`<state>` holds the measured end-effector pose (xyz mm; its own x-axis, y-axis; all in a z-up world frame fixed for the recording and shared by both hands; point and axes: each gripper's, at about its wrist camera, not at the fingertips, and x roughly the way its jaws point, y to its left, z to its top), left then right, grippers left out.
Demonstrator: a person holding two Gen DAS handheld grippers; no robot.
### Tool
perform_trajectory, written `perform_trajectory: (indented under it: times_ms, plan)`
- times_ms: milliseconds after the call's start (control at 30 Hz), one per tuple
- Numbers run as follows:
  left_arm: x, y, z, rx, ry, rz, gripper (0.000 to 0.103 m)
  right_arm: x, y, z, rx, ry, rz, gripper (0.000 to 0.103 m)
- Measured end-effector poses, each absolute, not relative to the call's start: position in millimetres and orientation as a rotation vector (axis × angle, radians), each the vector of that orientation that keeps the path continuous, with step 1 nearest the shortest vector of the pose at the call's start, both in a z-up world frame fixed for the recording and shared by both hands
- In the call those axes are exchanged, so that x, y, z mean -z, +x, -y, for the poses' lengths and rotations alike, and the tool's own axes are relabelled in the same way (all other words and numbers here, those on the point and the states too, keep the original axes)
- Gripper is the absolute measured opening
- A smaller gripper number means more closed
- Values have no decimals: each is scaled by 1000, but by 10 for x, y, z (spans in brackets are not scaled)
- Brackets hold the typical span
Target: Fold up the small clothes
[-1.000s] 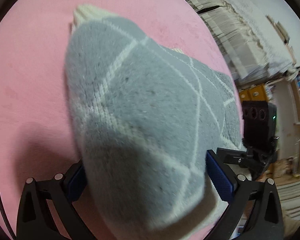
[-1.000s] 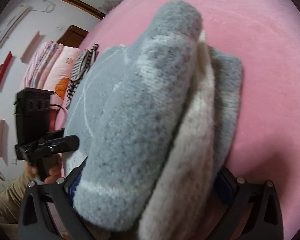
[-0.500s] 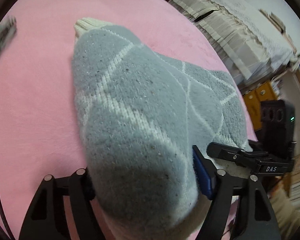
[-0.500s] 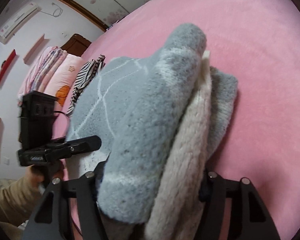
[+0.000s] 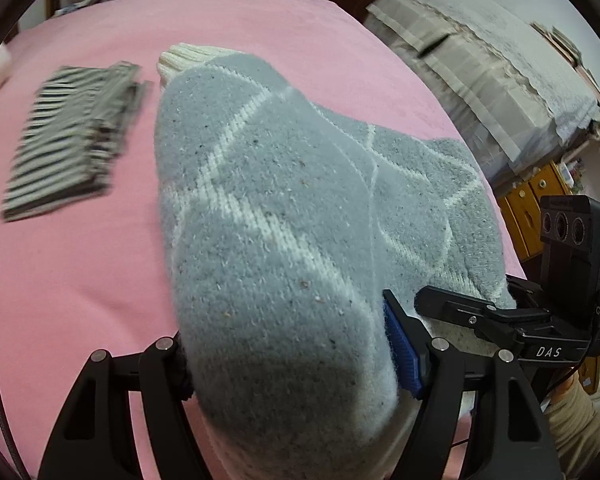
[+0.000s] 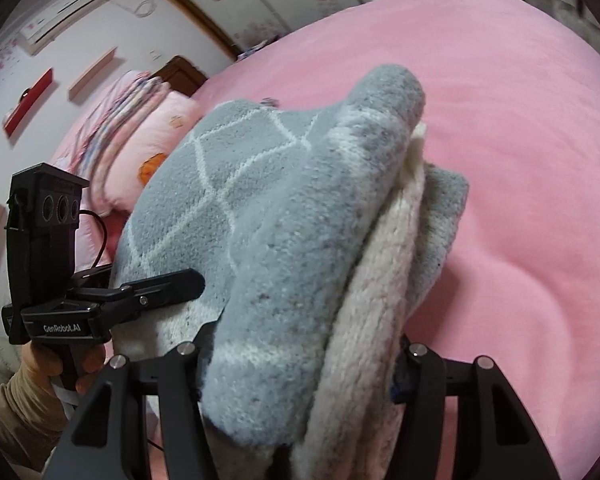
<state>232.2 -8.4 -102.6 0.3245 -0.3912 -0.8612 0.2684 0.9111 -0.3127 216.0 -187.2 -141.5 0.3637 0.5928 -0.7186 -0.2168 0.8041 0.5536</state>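
With both ends gripped, the grey knit garment (image 5: pixel 268 240) hangs over the pink bed (image 5: pixel 80 280). Left wrist: left gripper (image 5: pixel 292 364) clamped on the bundled end; striped clothes (image 5: pixel 72 140) lie beside it, blurred — probably folded. Right wrist: right gripper (image 6: pixel 300 364) pinching thick stacked layers. Risk — the bulky layers could slip out of the pinch, undoing the fold.

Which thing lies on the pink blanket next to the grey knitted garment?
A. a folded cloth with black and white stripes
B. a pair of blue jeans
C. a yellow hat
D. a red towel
A: the left wrist view shows a striped folded cloth lying flat on the pink blanket beside the grey garment.
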Motion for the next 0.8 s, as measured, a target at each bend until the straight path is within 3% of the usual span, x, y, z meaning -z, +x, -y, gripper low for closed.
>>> perform_trajectory:
  times_ms: [200, 400, 533, 800]
  plan:
    - [497, 2642, -871, 340, -67, -1100, 73, 1059, 2650, 934, -643, 407, -1046, 58]
    - [223, 3658, -1749, 324, -51, -1048, 74, 862, 3592, 113, -678, 448, -1001, 58]
    - [392, 4366, -2228, 315, -96, -1044, 75, 975, 4278, -353, -651, 499, -983, 58]
    - [1315, 5255, -2717, 306, -159, -1063, 75, 1744, 5102, -750, -597, 556, -1024, 58]
